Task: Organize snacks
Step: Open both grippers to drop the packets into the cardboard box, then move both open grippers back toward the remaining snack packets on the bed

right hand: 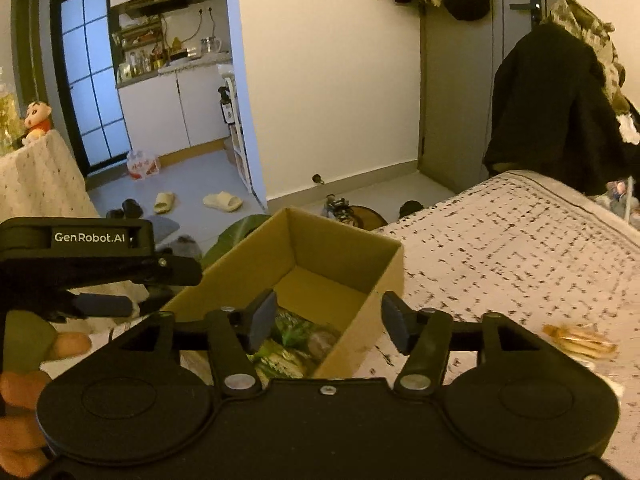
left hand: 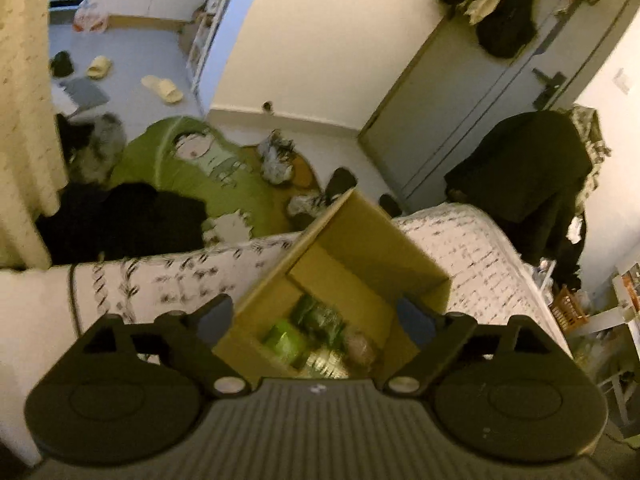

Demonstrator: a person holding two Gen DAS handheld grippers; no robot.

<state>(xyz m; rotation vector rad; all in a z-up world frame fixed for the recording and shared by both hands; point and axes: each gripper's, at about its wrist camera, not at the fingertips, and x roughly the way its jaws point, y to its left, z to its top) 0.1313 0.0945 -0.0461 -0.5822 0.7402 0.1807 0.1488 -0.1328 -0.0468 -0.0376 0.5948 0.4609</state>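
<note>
**Open box of snacks on the bed, both grippers above it with nothing held**

We are looking down at one brown cardboard box (left hand: 340,248), open-topped with plain tan inner walls, its flaps out of the way. It is sitting on a bed covered in a white spread (left hand: 472,248) with small dark marks, close to the edge of the bed nearest the floor.

Inside, at the near end of the box, we are seeing a small heap of snack packets (left hand: 316,332): at least two green ones, one brighter than the other, and one brownish rounded packet (left hand: 358,344) beside them. The blur is keeping us from an exact count; three or four is our best reading. The far half of the box floor is lying bare.

In the right wrist view we are noting one more item, a golden-yellow wrapped snack (right hand: 580,342), lying on the spread to the right of the box and well apart from it.

The left gripper (left hand: 316,320) is hanging over the near end of the box, its fingers spread wide, nothing between them. The right gripper (right hand: 328,322) is also over the box, fingers parted less widely, straddling the right wall without pressing on it.

On the floor beyond we are counting two pale slippers (right hand: 222,201).
</note>
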